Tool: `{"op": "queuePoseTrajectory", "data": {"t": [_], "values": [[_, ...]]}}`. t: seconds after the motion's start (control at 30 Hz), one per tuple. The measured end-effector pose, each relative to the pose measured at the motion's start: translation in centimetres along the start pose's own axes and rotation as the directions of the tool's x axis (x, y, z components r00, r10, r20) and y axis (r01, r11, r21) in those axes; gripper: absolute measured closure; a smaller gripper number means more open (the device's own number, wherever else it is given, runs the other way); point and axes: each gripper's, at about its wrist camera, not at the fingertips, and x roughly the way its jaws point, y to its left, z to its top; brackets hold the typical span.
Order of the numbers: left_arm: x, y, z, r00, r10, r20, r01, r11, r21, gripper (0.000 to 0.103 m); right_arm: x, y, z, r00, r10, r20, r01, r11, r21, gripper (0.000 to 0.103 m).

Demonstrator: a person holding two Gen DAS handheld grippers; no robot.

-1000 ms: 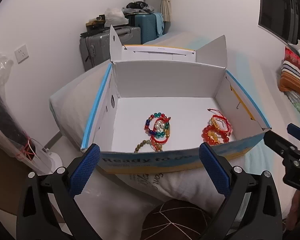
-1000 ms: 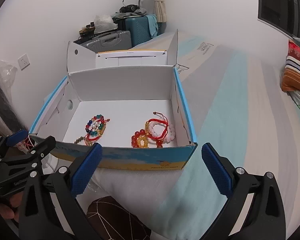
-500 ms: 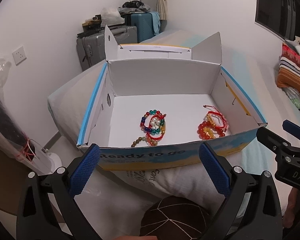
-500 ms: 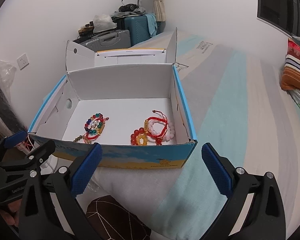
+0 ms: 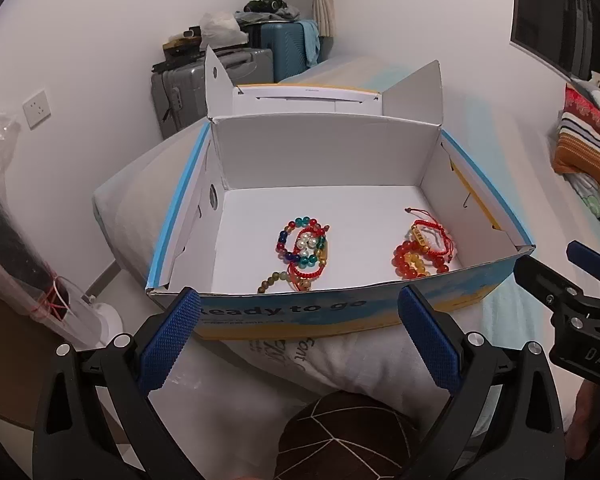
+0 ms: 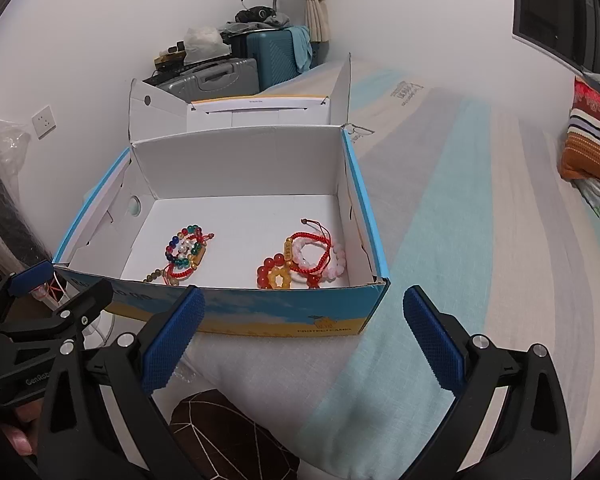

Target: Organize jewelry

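An open cardboard box point(image 5: 380, 148) point(image 6: 236, 164) with a blue rim rests on a white pillow on the bed. Two heaps of beaded bracelets lie on its white floor. The multicoloured heap point(image 5: 306, 254) point(image 6: 186, 252) is at the left; the red, orange and pink heap point(image 5: 422, 252) point(image 6: 300, 258) is at the right. My left gripper point(image 5: 298, 340) hangs open in front of the box's near wall, holding nothing. My right gripper point(image 6: 300, 334) is also open and empty, just short of the box's near right corner. Each gripper shows at the edge of the other's view.
Suitcases point(image 5: 228, 76) with clutter on top stand against the far wall. A striped pillow point(image 6: 592, 140) lies at the right on the striped bedsheet point(image 6: 480, 216). A brown patterned cushion point(image 5: 348, 436) sits just below the grippers. A wrapped dark roll point(image 5: 16, 248) leans at the left.
Both grippers have drawn back and risen slightly, so the box sits a little farther and more of its floor shows. The bracelets have not moved.
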Motion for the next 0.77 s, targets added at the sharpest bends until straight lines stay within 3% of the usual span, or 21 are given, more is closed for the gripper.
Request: {"op": "queuePoseTrajectory", "data": {"t": [0.77], "values": [[-0.01,-0.15,-0.02,1.0,0.008,0.0,-0.008,1.0,0.006,0.006,0.01,-0.28,-0.15,1.0,-0.005,-0.002,0.005,1.0,0.001,0.008]]}}
